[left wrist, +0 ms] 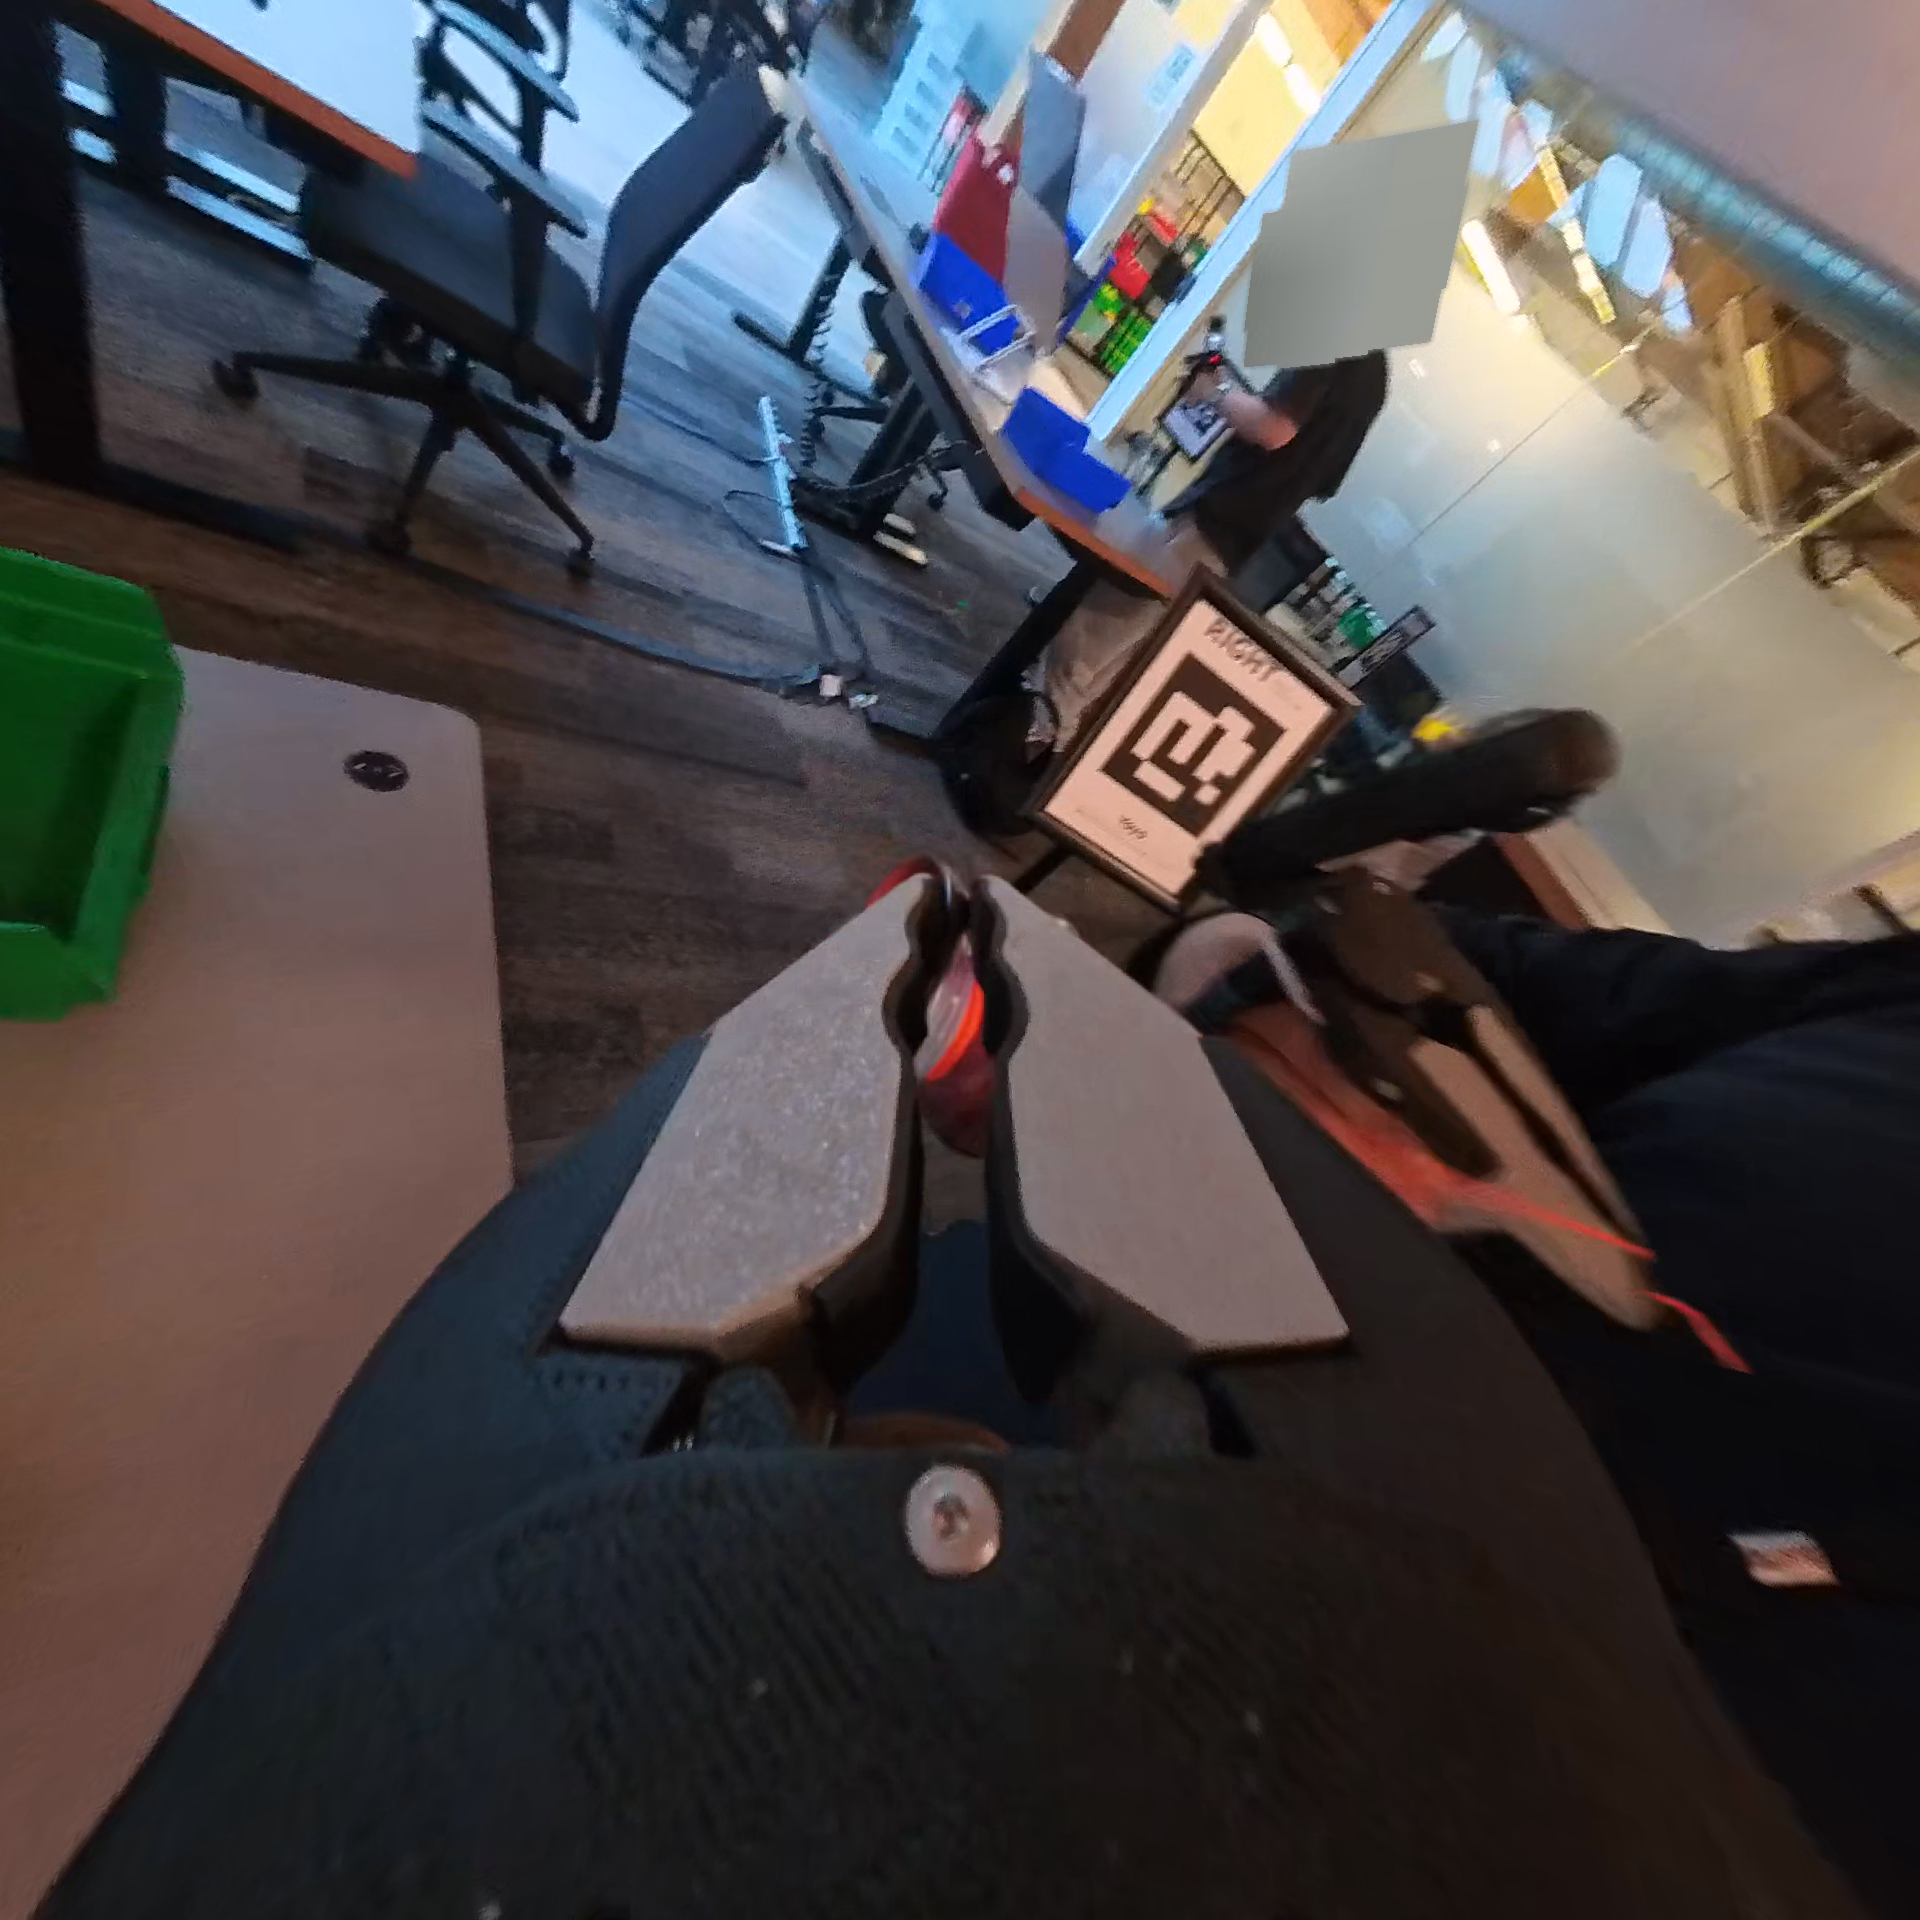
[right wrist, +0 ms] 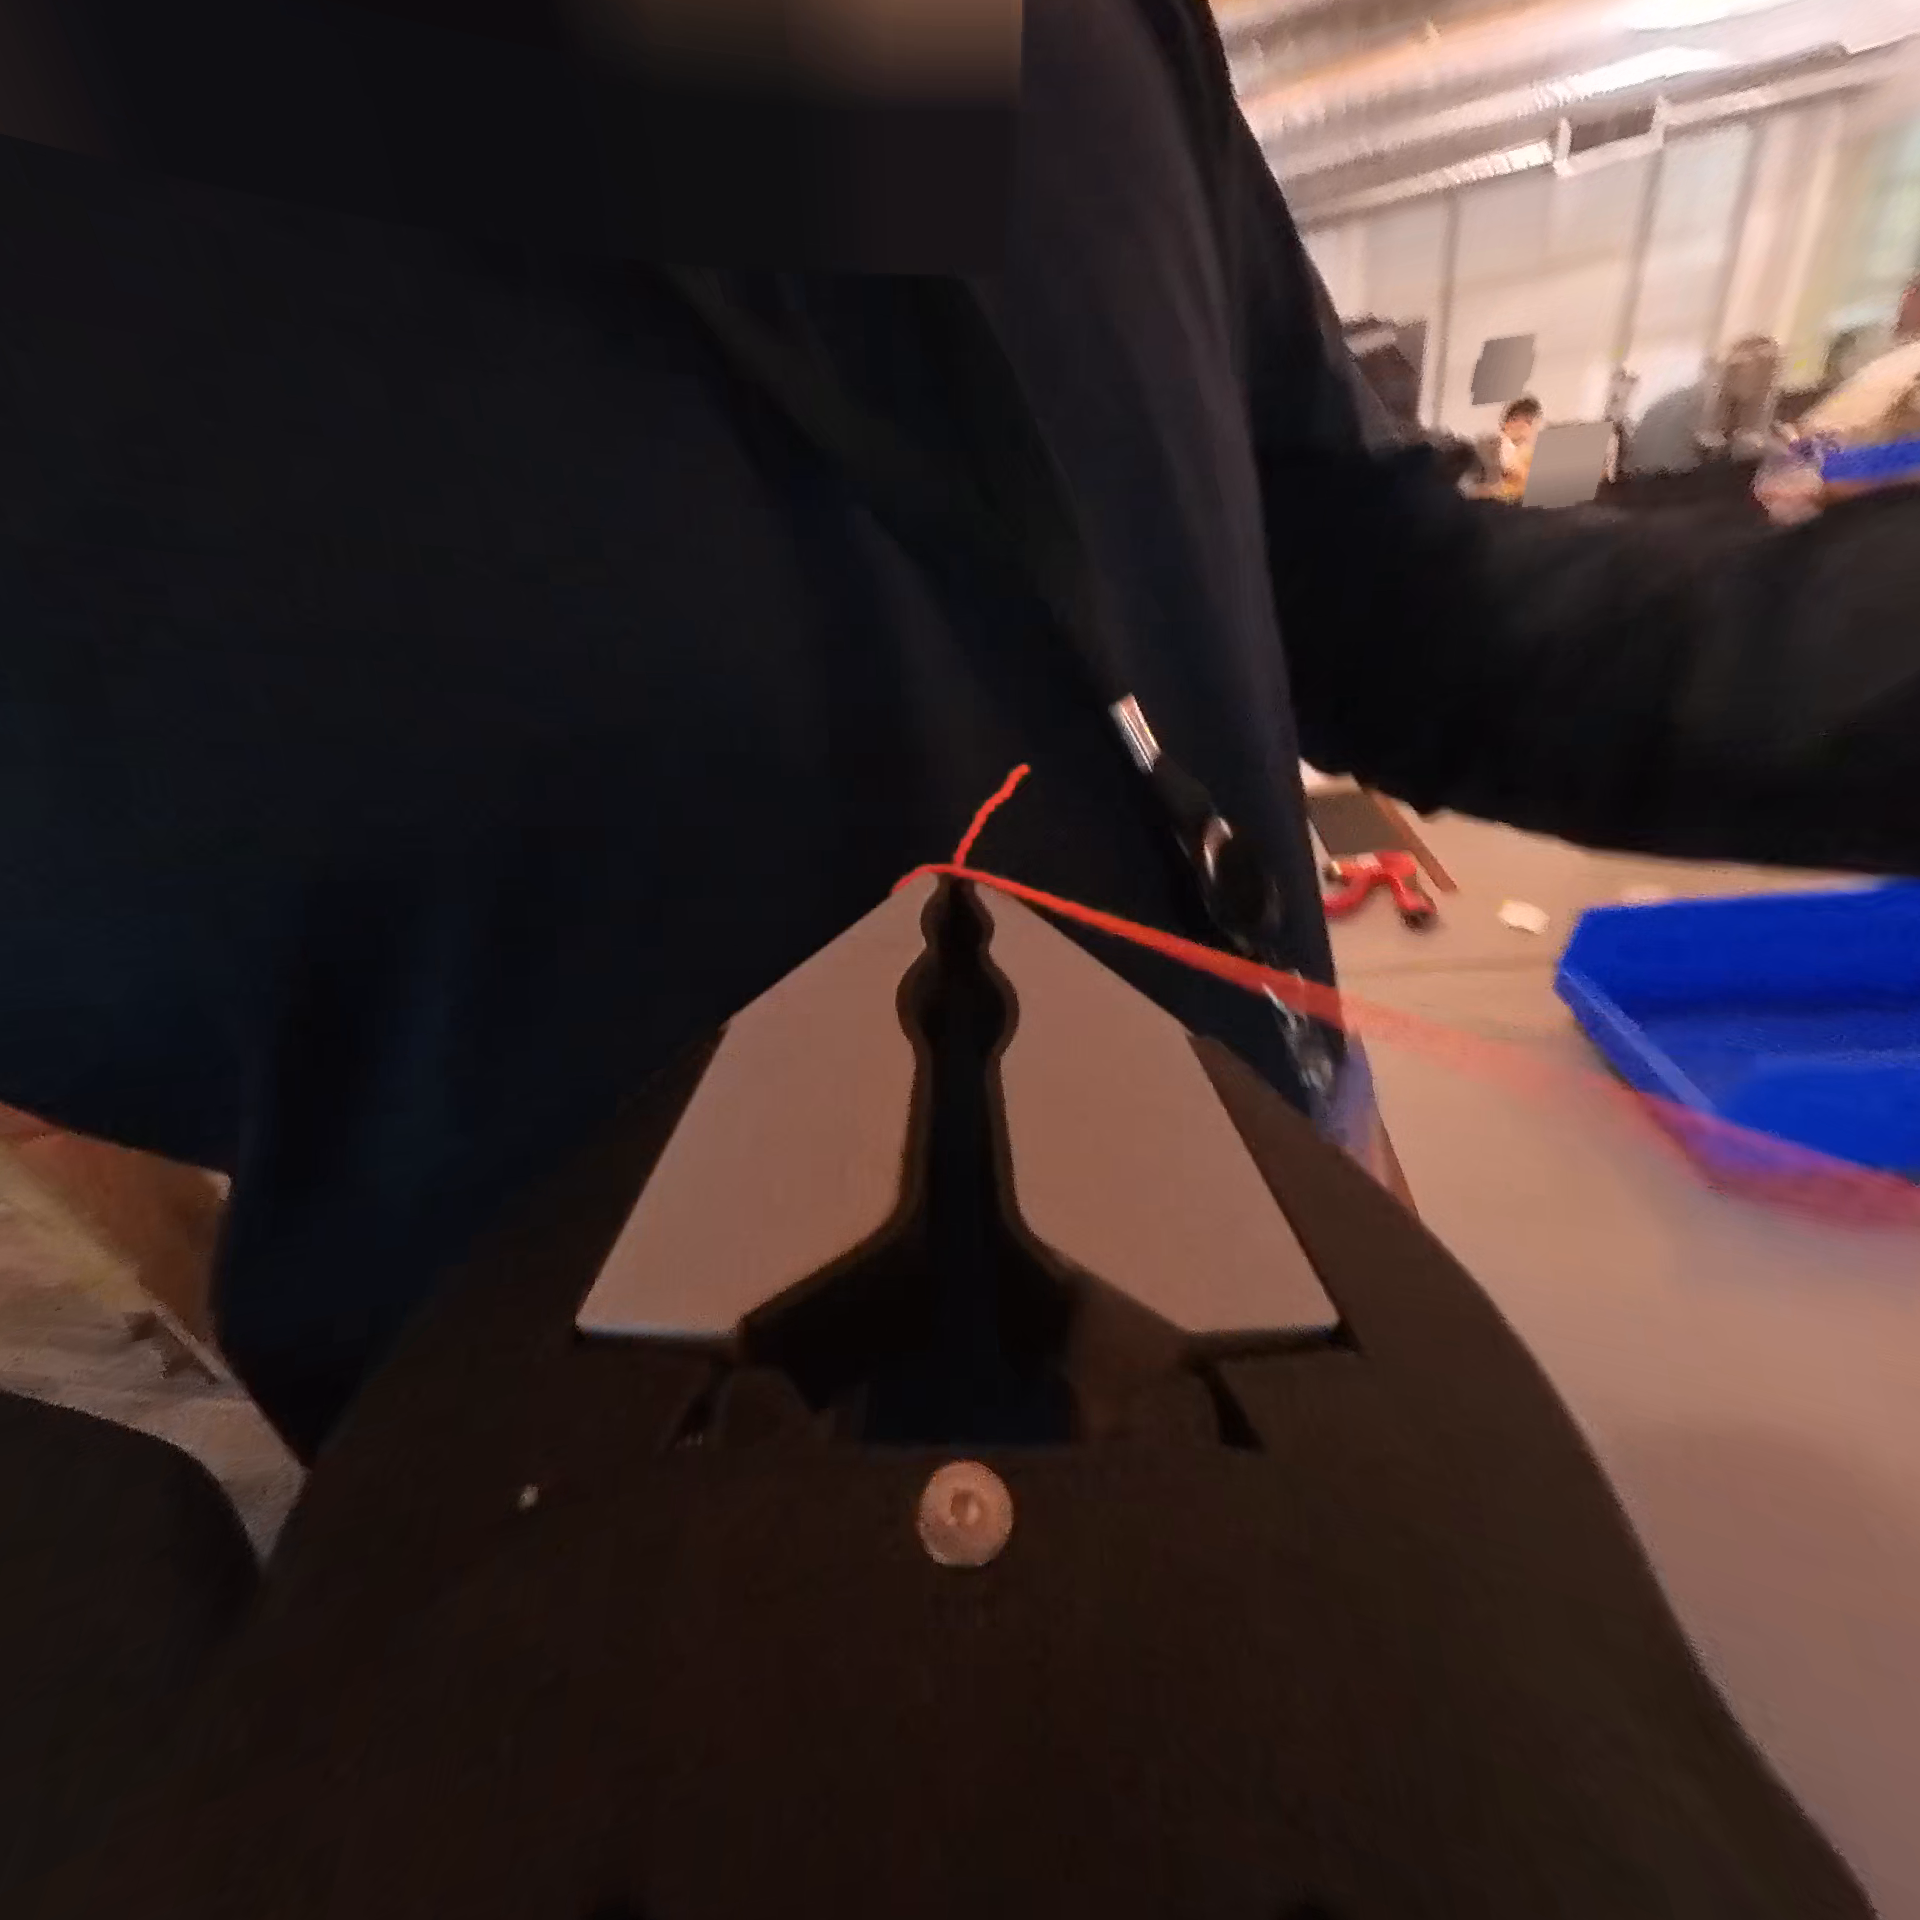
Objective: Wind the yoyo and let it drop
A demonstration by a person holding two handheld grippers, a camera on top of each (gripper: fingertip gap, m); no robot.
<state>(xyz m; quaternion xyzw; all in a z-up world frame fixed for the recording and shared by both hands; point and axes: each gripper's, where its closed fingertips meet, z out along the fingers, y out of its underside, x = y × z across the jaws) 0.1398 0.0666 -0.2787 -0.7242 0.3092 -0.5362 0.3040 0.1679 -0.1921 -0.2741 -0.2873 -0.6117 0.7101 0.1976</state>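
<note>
So the red yoyo [left wrist: 951, 1023] is wedged edge-on between the fingers of the left hand-held gripper [left wrist: 961, 899], clamped tight, up in the air past the tabletop [left wrist: 260, 1039] edge. The right hand-held gripper [right wrist: 951, 899] has its tips pinched together on the red string [right wrist: 1143, 940], with a short loose end poking up and the rest running off taut toward the yoyo side. My read is the winding isn't finished, since a fair length of string is out; the drop is yet to come. Around it: a green bin [left wrist: 73, 779], a blue bin [right wrist: 1756, 997], a red tool [right wrist: 1382, 883] on the tabletop, office chairs, and the person's dark clothing close by, which the string could snag.
</note>
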